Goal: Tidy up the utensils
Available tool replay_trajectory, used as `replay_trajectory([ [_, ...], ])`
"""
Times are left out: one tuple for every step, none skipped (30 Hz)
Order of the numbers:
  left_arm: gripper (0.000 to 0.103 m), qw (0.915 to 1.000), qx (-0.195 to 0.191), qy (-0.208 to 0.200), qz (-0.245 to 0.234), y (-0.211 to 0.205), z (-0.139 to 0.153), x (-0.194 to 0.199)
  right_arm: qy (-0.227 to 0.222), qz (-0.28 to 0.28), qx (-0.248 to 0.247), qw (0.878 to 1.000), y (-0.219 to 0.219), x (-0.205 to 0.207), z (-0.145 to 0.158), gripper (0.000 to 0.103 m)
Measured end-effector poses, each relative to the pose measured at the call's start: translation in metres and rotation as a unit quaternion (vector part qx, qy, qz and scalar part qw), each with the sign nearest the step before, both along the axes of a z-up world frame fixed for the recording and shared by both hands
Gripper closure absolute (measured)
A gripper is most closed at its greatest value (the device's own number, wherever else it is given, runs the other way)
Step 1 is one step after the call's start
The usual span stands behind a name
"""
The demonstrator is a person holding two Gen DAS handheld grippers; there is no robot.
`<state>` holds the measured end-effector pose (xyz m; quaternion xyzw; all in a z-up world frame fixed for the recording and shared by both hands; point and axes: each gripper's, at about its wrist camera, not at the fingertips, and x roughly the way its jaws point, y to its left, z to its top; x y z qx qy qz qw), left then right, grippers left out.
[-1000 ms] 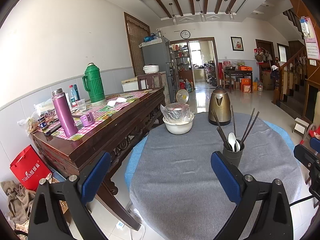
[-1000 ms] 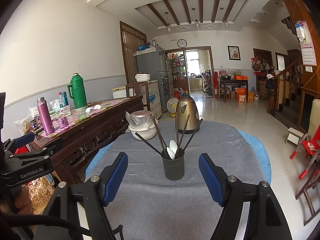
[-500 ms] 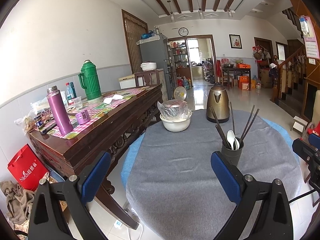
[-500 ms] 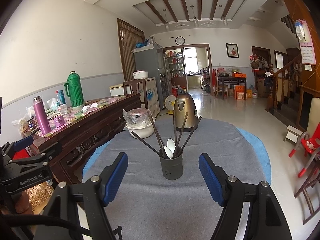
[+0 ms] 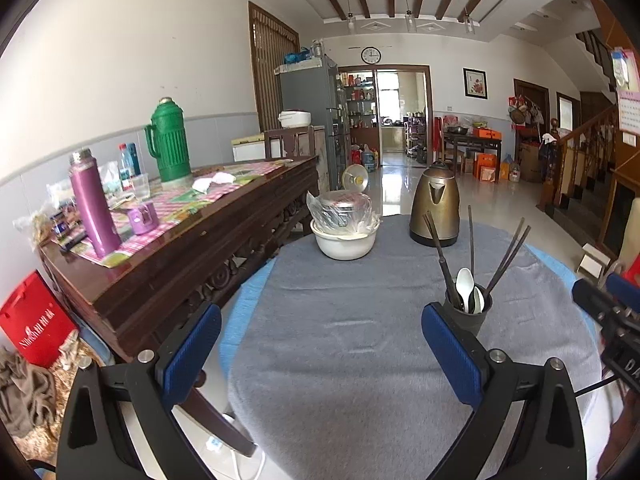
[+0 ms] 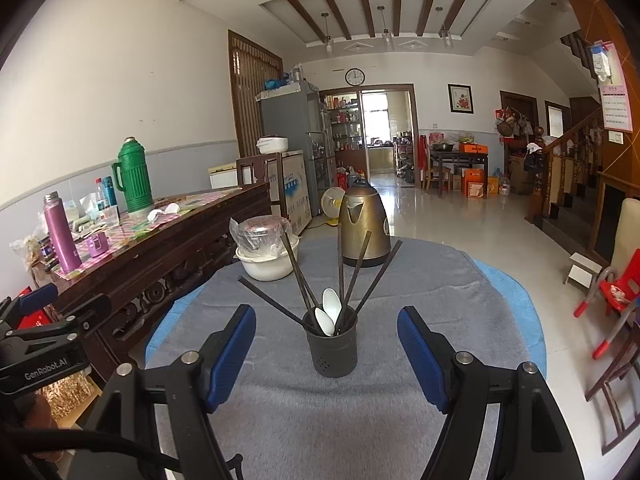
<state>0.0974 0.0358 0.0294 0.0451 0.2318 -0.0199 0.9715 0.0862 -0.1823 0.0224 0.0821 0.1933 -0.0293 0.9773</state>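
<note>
Your landmark is the dark utensil holder (image 6: 335, 343), standing upright on the grey cloth (image 6: 320, 420) that covers the round table. Dark chopsticks (image 6: 348, 268) fan out of it at several angles, one leaning far toward the wooden sideboard (image 6: 168, 256), and two white spoons (image 6: 330, 310) sit bowl-up inside its rim.

Your right gripper (image 6: 326, 354) hovers just in front of the holder with its jaws spread wide and nothing between them; the holder lines up with the gap between the blue pads (image 6: 420, 360), slightly beyond them. Your left gripper (image 5: 320, 354) is also wide apart and empty, held to the sideboard side of the holder, whose base sits just behind its right pad (image 5: 452, 356) in the left wrist view.

Beyond the holder, well apart from it, stand a brass-coloured kettle (image 6: 366, 226) and a white bowl (image 6: 266, 266) with a plastic-wrapped pot (image 6: 260, 232) resting in it. Bare cloth lies between the holder and these two, and also on the near side, under both grippers.

On the sideboard side of the holder the cloth ends at a blue edge (image 5: 240, 320), and the sideboard's corner stands close past it with only a narrow strip of floor between. On the opposite side the blue rim (image 6: 520, 308) curves around, with open tiled floor and a red chair (image 6: 616, 292) past it.
</note>
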Motion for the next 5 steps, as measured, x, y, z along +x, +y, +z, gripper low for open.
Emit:
replay_trajectory([
  [0.003, 1.0, -0.003, 0.002, 0.0, -0.001, -0.005, 0.006, 0.004, 0.0, 0.001, 1.0, -0.001, 0.006, -0.004, 0.026],
  [0.003, 1.0, -0.006, 0.005, 0.0, -0.002, -0.012, 0.014, 0.009, -0.001, 0.004, 1.0, -0.003, 0.012, -0.01, 0.026],
  [0.003, 0.9999, -0.008, 0.009, -0.001, -0.004, -0.016, 0.019, 0.016, -0.003, 0.008, 1.0, -0.008, 0.02, -0.017, 0.026],
  [0.003, 0.9997, -0.014, 0.02, 0.0, -0.005, -0.026, 0.03, 0.024, -0.008, 0.011, 1.0, -0.013, 0.028, -0.024, 0.026],
  [0.003, 0.9994, -0.017, 0.03, 0.003, -0.006, -0.035, 0.04, 0.034, -0.02, 0.013, 0.999, -0.021, 0.038, -0.037, 0.026],
])
